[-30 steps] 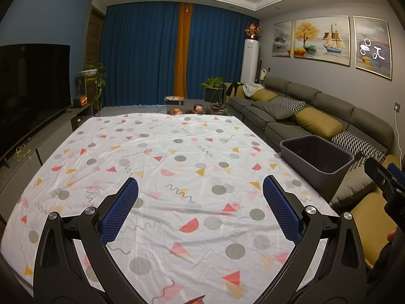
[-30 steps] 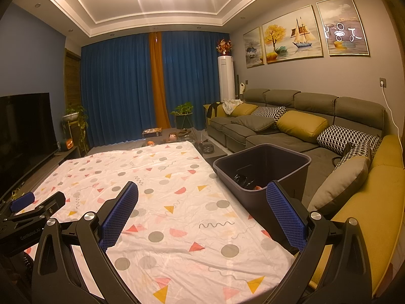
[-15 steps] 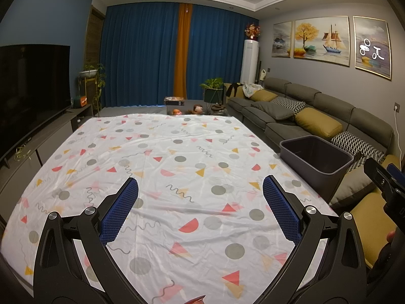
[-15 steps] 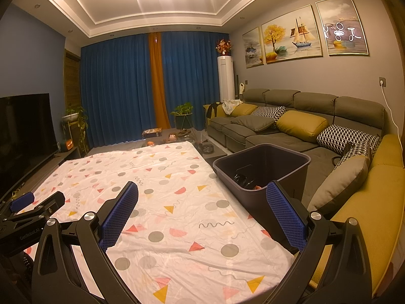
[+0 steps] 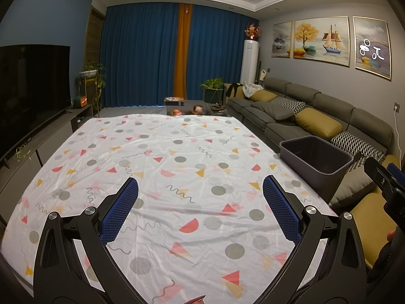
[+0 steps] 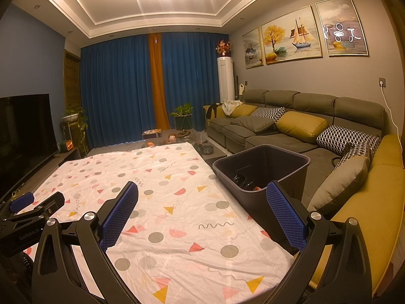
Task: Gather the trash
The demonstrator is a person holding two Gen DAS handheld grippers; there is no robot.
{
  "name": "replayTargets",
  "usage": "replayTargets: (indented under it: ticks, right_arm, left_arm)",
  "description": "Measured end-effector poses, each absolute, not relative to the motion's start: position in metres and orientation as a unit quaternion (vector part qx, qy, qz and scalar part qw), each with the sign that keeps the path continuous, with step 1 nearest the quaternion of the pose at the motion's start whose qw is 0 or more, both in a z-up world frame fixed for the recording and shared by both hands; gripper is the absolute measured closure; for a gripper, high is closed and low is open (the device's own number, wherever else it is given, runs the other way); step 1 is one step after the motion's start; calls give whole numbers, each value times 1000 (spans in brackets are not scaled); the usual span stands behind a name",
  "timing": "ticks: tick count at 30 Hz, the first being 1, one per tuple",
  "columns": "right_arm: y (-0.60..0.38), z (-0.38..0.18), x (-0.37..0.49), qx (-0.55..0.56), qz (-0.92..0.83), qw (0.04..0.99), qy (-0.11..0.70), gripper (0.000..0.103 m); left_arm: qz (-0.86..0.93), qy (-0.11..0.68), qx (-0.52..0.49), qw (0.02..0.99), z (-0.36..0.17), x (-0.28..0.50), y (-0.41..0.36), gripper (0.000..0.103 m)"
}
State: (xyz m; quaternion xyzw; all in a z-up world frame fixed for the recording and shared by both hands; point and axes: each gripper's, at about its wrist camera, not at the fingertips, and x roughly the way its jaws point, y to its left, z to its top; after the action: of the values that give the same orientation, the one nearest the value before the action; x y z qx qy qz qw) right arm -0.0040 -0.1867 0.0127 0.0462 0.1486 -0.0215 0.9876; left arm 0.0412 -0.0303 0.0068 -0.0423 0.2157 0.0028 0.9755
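Nothing has moved: both grippers, left (image 5: 200,211) and right (image 6: 201,214), hover with jaws apart, empty. Beside the bench (image 6: 162,197), the bin (image 6: 263,174) holds dark trash (image 6: 243,179).

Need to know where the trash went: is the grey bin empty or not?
Not empty: the right wrist view shows dark items and something orange at the bottom of the grey bin.

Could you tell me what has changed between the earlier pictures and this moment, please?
Nothing has visibly changed. The left gripper and the right gripper both hang open and empty over the patterned tablecloth, as they did a second ago, and the dark bin stands in the same place at the table's edge by the sofa, with a few items inside.
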Motion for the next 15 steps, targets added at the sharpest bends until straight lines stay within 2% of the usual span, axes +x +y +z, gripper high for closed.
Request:
replayTargets:
  ticks: [15]
  right_arm:
    - [-186,14,-4,48,-23,988,147,6]
  left_arm:
    - [2,216,-41,976,7,41,-31,6]
